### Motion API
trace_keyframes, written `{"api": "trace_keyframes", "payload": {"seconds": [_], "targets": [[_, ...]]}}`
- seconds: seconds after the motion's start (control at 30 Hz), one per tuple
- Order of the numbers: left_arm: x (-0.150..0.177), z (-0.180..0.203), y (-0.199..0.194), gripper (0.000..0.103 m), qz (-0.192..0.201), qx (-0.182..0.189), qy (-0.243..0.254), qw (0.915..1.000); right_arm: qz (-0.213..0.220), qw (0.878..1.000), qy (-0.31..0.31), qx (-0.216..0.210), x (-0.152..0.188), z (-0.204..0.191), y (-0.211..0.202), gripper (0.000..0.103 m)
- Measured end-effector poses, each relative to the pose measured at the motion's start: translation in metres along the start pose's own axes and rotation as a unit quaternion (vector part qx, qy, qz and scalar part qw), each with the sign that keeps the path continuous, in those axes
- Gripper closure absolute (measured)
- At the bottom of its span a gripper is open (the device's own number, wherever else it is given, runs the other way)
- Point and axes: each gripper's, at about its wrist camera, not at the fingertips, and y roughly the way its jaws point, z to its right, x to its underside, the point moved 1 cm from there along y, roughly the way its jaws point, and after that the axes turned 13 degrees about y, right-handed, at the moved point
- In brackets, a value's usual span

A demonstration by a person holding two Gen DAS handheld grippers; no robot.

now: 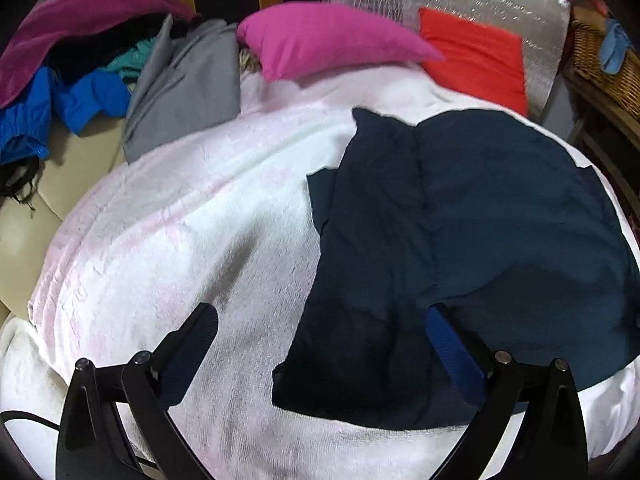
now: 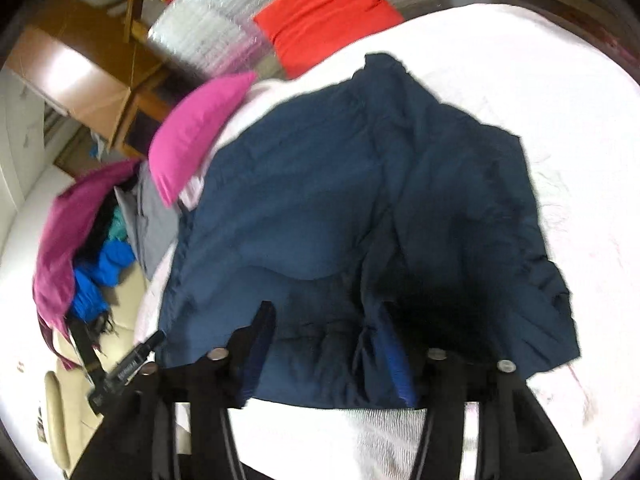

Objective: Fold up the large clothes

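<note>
Soft navy garment (image 1: 500, 220) lies part-folded on fluffy white blanket (image 1: 180, 240); left tool (image 1: 322, 332) released; right tool (image 2: 326, 324) released.

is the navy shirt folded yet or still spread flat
Partly folded: the navy shirt lies on the white blanket with its left side flap turned over onto the body, a doubled layer.

The left gripper (image 1: 320, 320) is hovering with its jaws spread wide, one finger pointing toward eleven o'clock and the other toward one o'clock, nothing between them. The right gripper (image 2: 326, 320) is reaching forward toward twelve o'clock, its fingers likewise standing parted.
</note>
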Motion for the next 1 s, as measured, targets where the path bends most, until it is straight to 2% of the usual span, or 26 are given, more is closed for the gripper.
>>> {"api": "trace_keyframes", "payload": {"seconds": [0.07,0.17,0.23,0.33,0.43,0.63,0.83,0.9,0.93,1.0], "targets": [[0.001,0.001,-0.007,0.000,0.016,-0.006,0.005,0.9998,0.009,1.000,0.009,-0.013,0.004,0.004,-0.006,0.040],[0.003,0.002,-0.014,0.000,0.027,0.007,0.011,0.9996,0.018,0.999,0.022,-0.020,0.013,0.011,-0.017,0.038],[0.006,0.001,-0.012,0.000,0.015,0.021,0.006,0.9996,0.015,0.999,0.039,-0.021,0.018,0.020,-0.022,0.038],[0.015,-0.007,-0.006,0.000,-0.012,0.063,-0.031,0.9974,0.003,0.997,0.072,-0.021,0.022,0.037,-0.025,0.035],[0.028,-0.020,-0.003,0.000,-0.030,0.096,-0.079,0.9918,-0.006,0.995,0.098,-0.029,0.022,0.049,-0.025,0.031],[0.053,-0.035,0.000,0.000,-0.050,0.129,-0.146,0.9797,-0.021,0.988,0.153,-0.025,0.018,0.065,-0.010,0.030],[0.056,-0.041,0.028,0.000,-0.081,0.173,-0.203,0.9604,-0.014,0.982,0.186,-0.015,0.015,0.072,0.012,0.030],[0.053,-0.042,0.030,0.000,-0.072,0.173,-0.219,0.9575,0.006,0.980,0.196,-0.018,0.014,0.072,0.016,0.030],[0.051,-0.041,0.030,0.000,-0.063,0.165,-0.223,0.9588,0.023,0.979,0.200,-0.021,0.013,0.073,0.017,0.030],[0.044,-0.037,0.030,0.000,-0.051,0.132,-0.212,0.9670,0.043,0.979,0.199,-0.020,0.011,0.070,0.020,0.030]]}}
